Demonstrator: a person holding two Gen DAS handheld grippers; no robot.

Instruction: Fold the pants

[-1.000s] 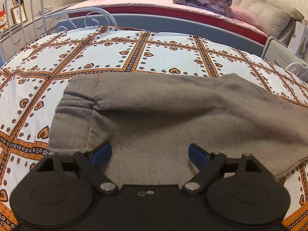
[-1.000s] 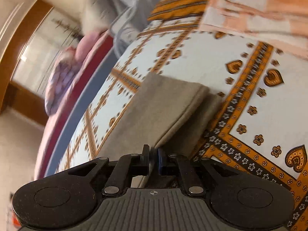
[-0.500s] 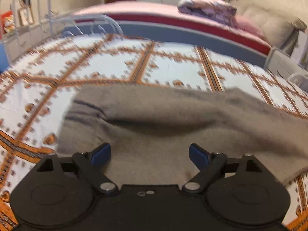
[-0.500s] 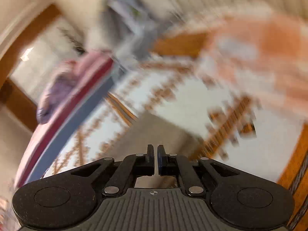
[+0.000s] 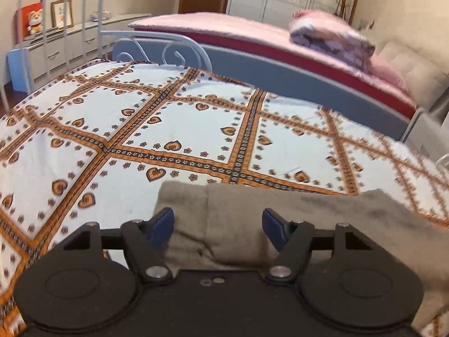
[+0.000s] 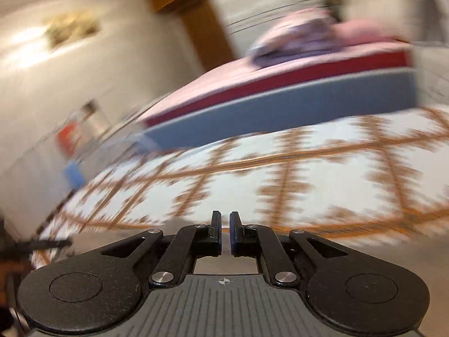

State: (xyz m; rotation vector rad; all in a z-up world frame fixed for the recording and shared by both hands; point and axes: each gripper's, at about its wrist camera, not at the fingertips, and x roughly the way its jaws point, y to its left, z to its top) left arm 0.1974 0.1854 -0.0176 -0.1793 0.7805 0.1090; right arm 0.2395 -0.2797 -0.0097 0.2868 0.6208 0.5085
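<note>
The grey pants (image 5: 294,224) are lying part-folded on the patterned bedspread (image 5: 168,129), with more folding left. The left gripper (image 5: 218,229) is being closed over them, nothing yet pinched. The right gripper (image 6: 225,234) is being held nearly shut, seemingly empty.

Grey pants (image 5: 252,224) on patterned bedspread (image 5: 174,129)
</note>
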